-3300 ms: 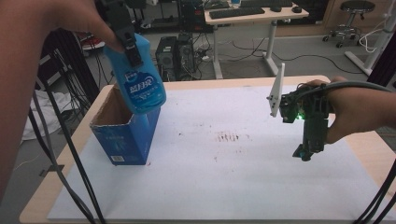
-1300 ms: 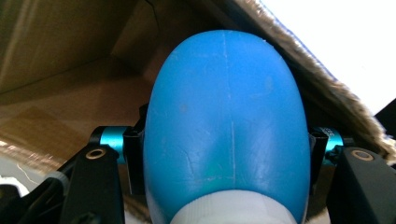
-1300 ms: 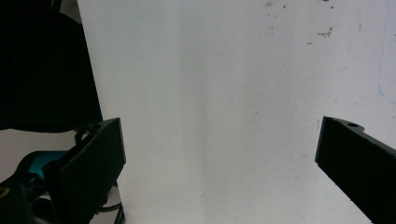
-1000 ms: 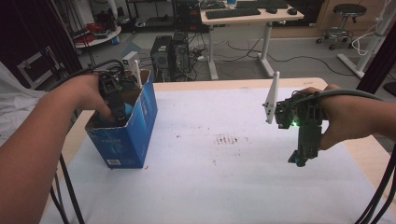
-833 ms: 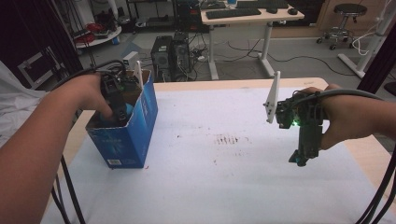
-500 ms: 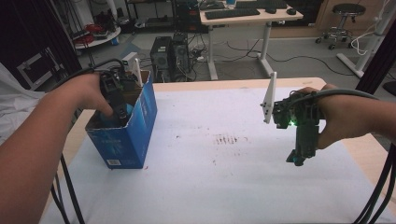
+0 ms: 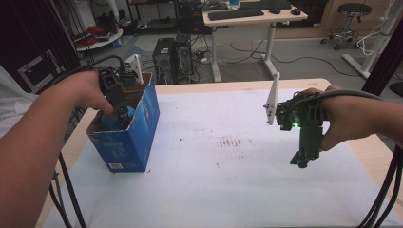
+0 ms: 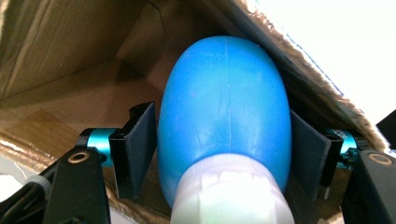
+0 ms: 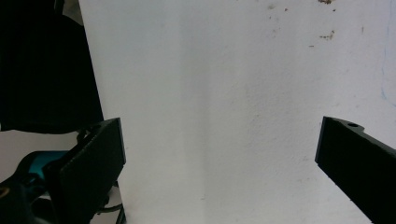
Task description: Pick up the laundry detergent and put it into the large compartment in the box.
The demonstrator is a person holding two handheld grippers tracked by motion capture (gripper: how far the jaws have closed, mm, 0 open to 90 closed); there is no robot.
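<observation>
Bottle (image 8: 224, 116) sits down inside the box (image 7: 138, 137), which stands at nine o'clock on the table (image 7: 228, 190) in the high view. We hold our left gripper (image 7: 119, 107) inside the open top of that box, pointing down, with the blue bottle body and its white cap between the jaws. In the left gripper view the pads (image 8: 140, 144) stand on either side of the bottle; the left one shows a thin gap from the blue wall, and the right one lies close against it, so we read the grip as released, the jaws having just been opening with the bottle between them. Brown cardboard walls of the box rise around the bottle in that view, and a strip of the white table shows past the torn edge at two o'clock. Our right gripper (image 7: 302, 159) hangs above the table at three o'clock in the high view, well apart from the box, pointing down. In the right gripper view its jaws stand wide apart and hold nothing, with bare white table between them. Faint brown stains (image 7: 230, 141) mark the table near its middle, between the box and the right gripper.
</observation>
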